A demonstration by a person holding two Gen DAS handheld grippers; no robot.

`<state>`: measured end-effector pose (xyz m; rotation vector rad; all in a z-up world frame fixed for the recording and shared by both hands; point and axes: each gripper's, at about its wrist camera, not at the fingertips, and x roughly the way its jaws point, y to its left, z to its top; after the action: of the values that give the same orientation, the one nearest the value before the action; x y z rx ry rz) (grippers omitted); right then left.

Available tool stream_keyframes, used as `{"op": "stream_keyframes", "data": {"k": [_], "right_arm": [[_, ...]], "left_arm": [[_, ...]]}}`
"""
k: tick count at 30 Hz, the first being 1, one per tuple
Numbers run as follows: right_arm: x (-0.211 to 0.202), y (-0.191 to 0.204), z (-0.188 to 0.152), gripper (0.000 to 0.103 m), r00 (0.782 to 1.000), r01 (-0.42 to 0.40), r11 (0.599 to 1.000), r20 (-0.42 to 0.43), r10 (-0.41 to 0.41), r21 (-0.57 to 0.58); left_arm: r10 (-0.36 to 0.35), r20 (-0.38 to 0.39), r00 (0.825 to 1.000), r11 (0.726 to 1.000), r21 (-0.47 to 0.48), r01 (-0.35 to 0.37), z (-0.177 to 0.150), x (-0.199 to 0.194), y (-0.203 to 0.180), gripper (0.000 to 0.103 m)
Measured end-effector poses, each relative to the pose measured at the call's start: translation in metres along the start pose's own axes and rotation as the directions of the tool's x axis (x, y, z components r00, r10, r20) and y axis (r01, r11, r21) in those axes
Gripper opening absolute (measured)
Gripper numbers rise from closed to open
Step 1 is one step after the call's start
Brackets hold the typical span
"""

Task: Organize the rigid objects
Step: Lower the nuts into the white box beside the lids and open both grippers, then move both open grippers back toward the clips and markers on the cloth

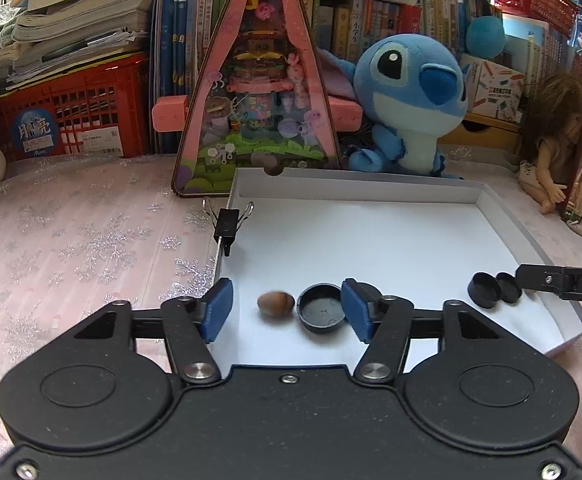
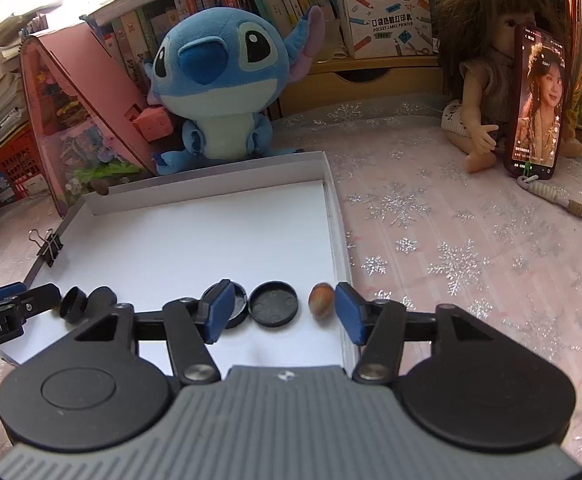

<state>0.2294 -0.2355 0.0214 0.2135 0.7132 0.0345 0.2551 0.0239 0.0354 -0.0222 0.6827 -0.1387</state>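
A shallow white box lid [image 1: 371, 240] lies on the bed, seen also in the right wrist view [image 2: 211, 232]. My left gripper [image 1: 287, 294] is open low over its near left part. A brown nut [image 1: 276, 304] and a round black cap [image 1: 322, 314] lie between its blue pads, neither one gripped. My right gripper [image 2: 285, 294] is open over the near right part, with a black cap [image 2: 274, 304] and a nut [image 2: 321, 304] between its pads. Another cap [image 2: 237, 306] is half hidden behind its left pad. Two small black caps [image 1: 493, 290] [image 2: 85, 302] lie between the grippers.
A black binder clip [image 1: 227, 224] grips the lid's left wall. Behind the lid stand a blue plush toy [image 1: 407, 92] and a pink triangular toy box [image 1: 259, 92]. A doll [image 2: 487, 80] and a propped phone [image 2: 539, 100] are at the right, a red crate [image 1: 63, 116] at the left.
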Motion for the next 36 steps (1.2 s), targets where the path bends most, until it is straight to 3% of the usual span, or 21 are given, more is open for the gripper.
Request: {"op": "stream_keyframes", "data": {"k": [10,36], "right_arm": [[-0.014,0.005,-0.011,0.081,0.999,-0.021,0.999,0.025,0.022,-0.025],[-0.066,0.009,-0.051,0.088,0.990,-0.066,0.991,0.114,0.079,-0.117]], "left_arm": [[-0.021,0.025,0.999,1.000,0.010,0.021,-0.006,-0.020,-0.004,0.073],[-0.119,0.075,0.990,0.989,0.096,0.111,-0.050,-0.080,-0.033,0.078]]}}
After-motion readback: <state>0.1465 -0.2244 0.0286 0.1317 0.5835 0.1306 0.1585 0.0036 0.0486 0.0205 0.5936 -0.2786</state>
